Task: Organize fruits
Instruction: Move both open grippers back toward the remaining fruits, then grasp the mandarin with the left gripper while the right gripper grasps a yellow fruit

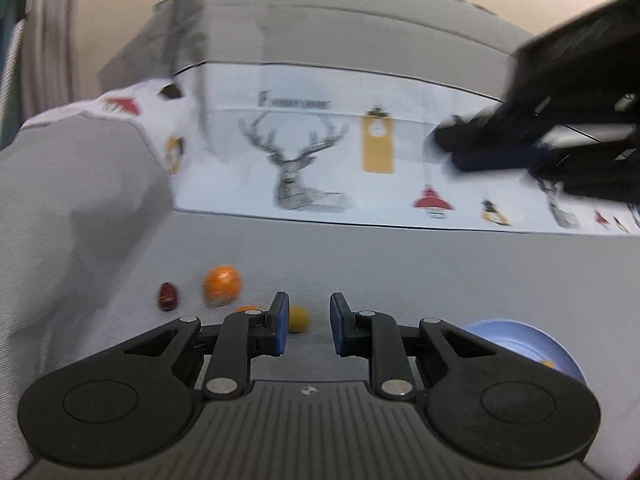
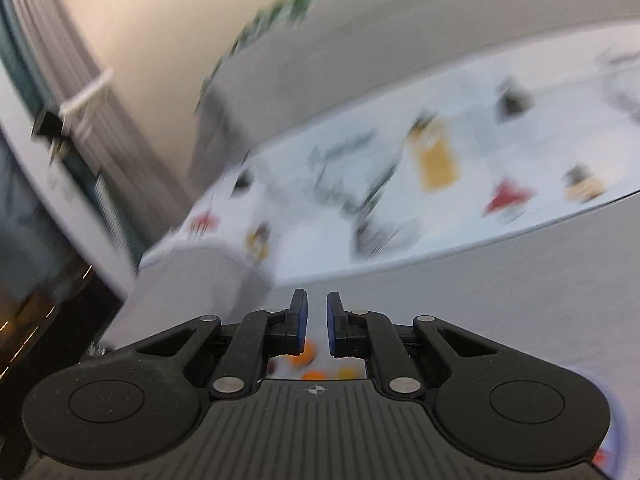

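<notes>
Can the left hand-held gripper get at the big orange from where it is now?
Probably yes. The big orange lies in the open on the grey cover, just ahead and left of the left hand-held gripper, nothing between them. The jaws are shut and empty, so they must open first.

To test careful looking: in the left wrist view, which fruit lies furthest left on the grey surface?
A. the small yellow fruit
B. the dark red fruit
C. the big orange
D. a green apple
B: the dark red fruit lies left of the big orange, and the yellow fruit lies further right, by the left hand-held gripper; no green apple shows.
</notes>
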Available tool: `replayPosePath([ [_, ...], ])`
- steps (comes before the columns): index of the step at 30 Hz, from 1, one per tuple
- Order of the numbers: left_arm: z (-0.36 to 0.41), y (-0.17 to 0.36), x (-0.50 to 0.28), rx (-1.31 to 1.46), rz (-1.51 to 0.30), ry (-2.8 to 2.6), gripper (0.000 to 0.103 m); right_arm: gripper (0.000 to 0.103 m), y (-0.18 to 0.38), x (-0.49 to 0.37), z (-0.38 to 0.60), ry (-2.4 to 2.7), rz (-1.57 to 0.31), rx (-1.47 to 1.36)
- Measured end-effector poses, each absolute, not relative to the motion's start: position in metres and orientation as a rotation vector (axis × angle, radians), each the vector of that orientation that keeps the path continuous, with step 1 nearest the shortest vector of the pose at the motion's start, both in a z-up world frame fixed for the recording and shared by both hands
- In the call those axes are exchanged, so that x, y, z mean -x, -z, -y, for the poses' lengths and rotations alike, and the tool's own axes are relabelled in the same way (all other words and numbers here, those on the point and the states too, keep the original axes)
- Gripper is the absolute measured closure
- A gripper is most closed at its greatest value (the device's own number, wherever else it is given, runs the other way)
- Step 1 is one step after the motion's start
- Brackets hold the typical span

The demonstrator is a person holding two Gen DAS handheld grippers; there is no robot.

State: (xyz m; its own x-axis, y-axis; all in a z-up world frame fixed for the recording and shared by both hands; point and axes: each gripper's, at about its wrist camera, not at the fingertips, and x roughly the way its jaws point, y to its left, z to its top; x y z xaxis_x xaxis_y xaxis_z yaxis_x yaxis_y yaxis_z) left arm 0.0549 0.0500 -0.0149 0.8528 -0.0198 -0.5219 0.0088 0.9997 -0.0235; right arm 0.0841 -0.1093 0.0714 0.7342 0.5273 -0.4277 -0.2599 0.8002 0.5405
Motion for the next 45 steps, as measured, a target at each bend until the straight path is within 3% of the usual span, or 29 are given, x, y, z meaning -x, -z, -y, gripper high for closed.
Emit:
replayPosePath([
  [6,-0.077,0.029,-0.083,0.108,-0.673,-0.072,0.077,0.091,-0.008,-0.142,0.057,-0.476,-0.814,-0.401],
  [9,-0.084,0.039,-0.097,0.114,-0.713,-0.102,0.071,0.085,0.022,-0.160,0.051,-0.464,-0.921,-0.453],
  [11,-0.086,0.046,-0.106,0.105,-0.741,-0.109,0.058,0.075,0.028,-0.169,0.047,-0.481,-0.944,-0.492],
  [13,-0.086,0.052,-0.114,0.096,-0.760,-0.116,0.053,0.056,0.034,-0.179,0.042,-0.493,-0.957,-0.486],
  [14,-0.086,0.054,-0.117,0.087,-0.764,-0.115,0.052,0.055,0.037,-0.181,0.039,-0.485,-0.969,-0.476],
  [20,-0.089,0.067,-0.128,0.064,-0.797,-0.124,0.052,0.057,0.051,-0.200,0.024,-0.439,-1.038,-0.393],
  [24,-0.083,0.071,-0.132,0.037,-0.789,-0.104,0.052,0.077,0.052,-0.200,0.023,-0.425,-1.032,-0.389],
  [25,-0.081,0.072,-0.132,0.021,-0.786,-0.103,0.052,0.077,0.051,-0.198,0.023,-0.409,-1.024,-0.381],
  [27,-0.078,0.074,-0.131,0.008,-0.789,-0.094,0.065,0.077,0.049,-0.195,0.023,-0.390,-1.013,-0.373],
  [29,-0.080,0.073,-0.132,0.019,-0.786,-0.092,0.068,0.077,0.044,-0.193,0.026,-0.374,-0.995,-0.384],
  [45,-0.087,0.073,-0.135,0.058,-0.777,-0.116,0.067,0.077,0.045,-0.192,0.035,-0.292,-1.024,-0.293],
])
